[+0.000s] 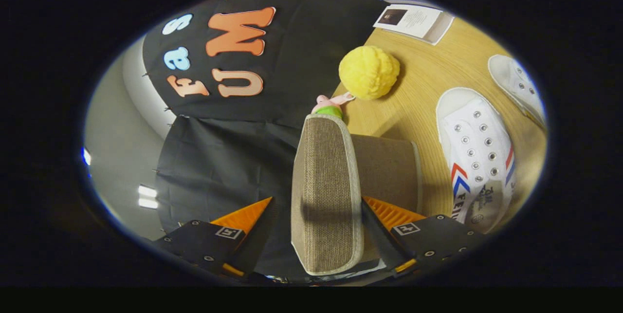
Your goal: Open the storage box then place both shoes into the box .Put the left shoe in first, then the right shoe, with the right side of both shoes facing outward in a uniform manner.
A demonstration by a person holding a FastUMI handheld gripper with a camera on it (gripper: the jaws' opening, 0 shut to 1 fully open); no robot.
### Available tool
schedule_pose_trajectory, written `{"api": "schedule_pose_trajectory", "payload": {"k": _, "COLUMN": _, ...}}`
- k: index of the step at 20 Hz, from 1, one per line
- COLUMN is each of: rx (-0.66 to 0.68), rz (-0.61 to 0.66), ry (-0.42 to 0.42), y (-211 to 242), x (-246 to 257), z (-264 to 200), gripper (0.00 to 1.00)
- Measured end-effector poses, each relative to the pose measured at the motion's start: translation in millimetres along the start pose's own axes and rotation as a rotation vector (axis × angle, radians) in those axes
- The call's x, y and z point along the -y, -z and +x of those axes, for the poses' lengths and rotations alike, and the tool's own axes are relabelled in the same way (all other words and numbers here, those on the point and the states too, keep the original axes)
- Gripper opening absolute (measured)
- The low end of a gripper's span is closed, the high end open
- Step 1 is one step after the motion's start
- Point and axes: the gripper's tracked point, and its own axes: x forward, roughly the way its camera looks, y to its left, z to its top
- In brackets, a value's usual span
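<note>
- So the tongs [314, 228] have the storage box lid [327, 196] standing between their two fingers, edge-on to the camera. The right finger sits against it, but the left one looks to stand a bit off, so I can't tell if it's a real pinch or just a loose hold.
- Storage box [389, 167] itself is the brown fabric thing on the wooden table [418, 89], right behind the lid. My read: the lid is swung up, so the opening step is underway or about finished.
- Both shoes are out on the table, not in the box. One white shoe [477, 157] with red and blue stripes lies just beside the box, the other white shoe [518, 84] a little beyond it.
- I can't tell which is left and which is right from this angle.
- Left to do, I'd say: let go of the lid, then left shoe in, then right, both with right sides facing outward.
- Random extras: a yellow plush ball [369, 72] and a small pink-and-green toy [330, 107] sit past the box.
</note>
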Motion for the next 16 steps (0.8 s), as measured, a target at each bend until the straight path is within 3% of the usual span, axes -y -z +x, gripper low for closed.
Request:
{"api": "schedule_pose_trajectory", "payload": {"k": 4, "rx": 0.033, "rz": 0.014, "ry": -0.037, "y": -13, "x": -12, "z": -13, "gripper": 0.94}}
{"api": "schedule_pose_trajectory", "payload": {"k": 7, "rx": 0.044, "rz": -0.013, "ry": -0.053, "y": -17, "x": -23, "z": -16, "gripper": 0.86}}
{"api": "schedule_pose_trajectory", "payload": {"k": 11, "rx": 0.019, "rz": -0.074, "ry": -0.089, "y": -6, "x": -43, "z": -13, "gripper": 0.67}}
{"api": "schedule_pose_trajectory", "payload": {"k": 16, "rx": 0.007, "rz": -0.128, "ry": -0.124, "y": 2, "x": -75, "z": -10, "gripper": 0.26}}
